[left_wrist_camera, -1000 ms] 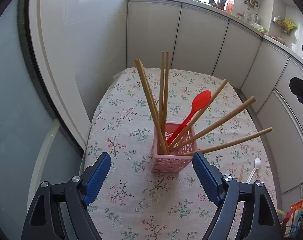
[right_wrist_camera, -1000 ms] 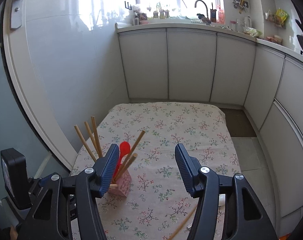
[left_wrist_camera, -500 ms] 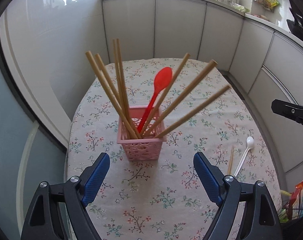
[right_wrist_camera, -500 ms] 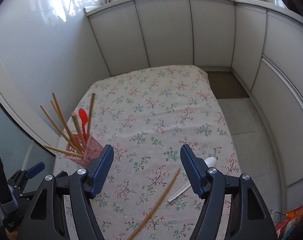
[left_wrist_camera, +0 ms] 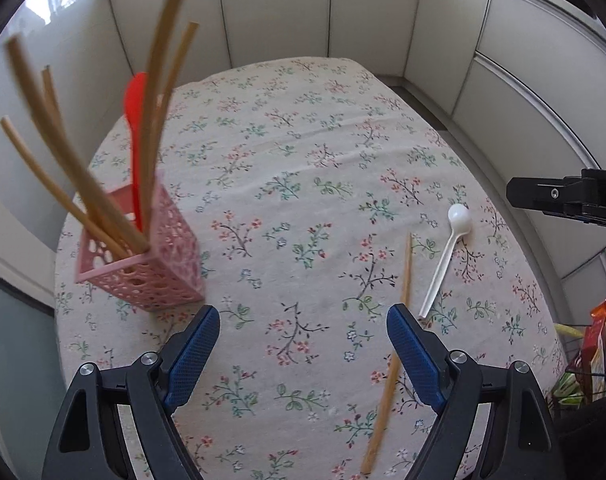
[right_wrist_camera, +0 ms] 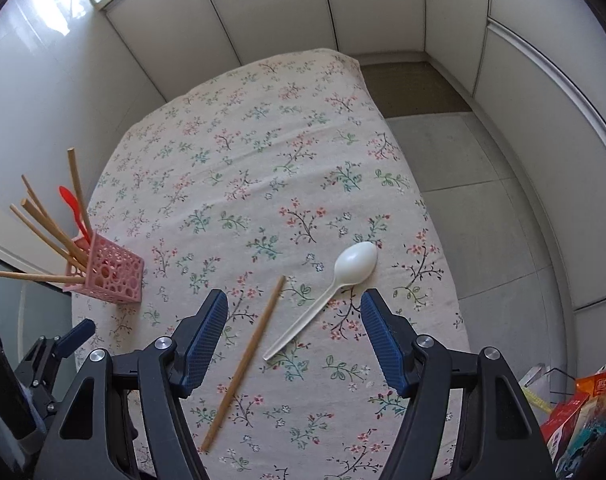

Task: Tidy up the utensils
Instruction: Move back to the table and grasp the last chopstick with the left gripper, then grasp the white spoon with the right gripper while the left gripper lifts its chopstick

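Floral tablecloth [right_wrist_camera: 263,152] bears no writing; packet [right_wrist_camera: 595,400] print unreadable.

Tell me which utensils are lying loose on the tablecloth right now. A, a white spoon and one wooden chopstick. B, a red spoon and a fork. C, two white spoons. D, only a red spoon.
A: the white spoon and a single wooden chopstick lie side by side on the floral tablecloth, while the red spoon stands in the pink basket.

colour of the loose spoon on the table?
White spoon, lying beside a loose chopstick; clearest in the right wrist view.
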The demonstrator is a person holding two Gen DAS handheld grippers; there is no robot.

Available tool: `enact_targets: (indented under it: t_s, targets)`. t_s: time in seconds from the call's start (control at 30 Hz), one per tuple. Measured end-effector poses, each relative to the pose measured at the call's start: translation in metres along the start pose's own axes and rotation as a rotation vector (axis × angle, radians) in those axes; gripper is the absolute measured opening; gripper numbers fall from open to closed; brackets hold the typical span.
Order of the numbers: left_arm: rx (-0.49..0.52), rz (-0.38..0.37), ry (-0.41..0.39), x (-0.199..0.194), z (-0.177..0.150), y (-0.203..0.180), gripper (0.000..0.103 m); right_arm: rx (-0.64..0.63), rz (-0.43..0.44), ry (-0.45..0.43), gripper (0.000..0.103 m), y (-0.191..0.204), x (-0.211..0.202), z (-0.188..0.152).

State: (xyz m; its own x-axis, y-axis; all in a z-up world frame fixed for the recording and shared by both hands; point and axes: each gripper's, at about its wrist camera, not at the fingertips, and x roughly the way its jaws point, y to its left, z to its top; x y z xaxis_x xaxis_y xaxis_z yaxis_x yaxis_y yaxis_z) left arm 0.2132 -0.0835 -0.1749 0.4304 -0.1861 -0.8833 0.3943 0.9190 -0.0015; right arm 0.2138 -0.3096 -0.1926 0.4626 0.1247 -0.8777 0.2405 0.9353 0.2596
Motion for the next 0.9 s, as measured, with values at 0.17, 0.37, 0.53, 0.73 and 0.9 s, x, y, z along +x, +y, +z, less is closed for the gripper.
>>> enact_targets:
  t_s: [0.17,0.37,0.53,0.73,0.9]
  targets:
    - [0.007,-0.102,0.046,0.028,0.013,-0.020,0.080,0.056,-0.020,0.047,0.072,-0.023,0.016,0.003]
    - [-0.050,-0.229,0.100,0.061,0.031,-0.035,0.041,0.079,-0.052,0.104,0.072,-0.042,0.032,0.008]
    - [-0.044,-0.248,0.113,0.081,0.041,-0.051,0.024,0.132,-0.026,0.140,0.072,-0.058,0.038,0.009]
    - [-0.016,-0.236,0.133,0.104,0.046,-0.064,0.015,0.183,-0.015,0.174,0.072,-0.074,0.045,0.010]
    - [0.014,-0.208,0.151,0.114,0.046,-0.073,0.011,0.211,-0.010,0.192,0.072,-0.082,0.050,0.011]
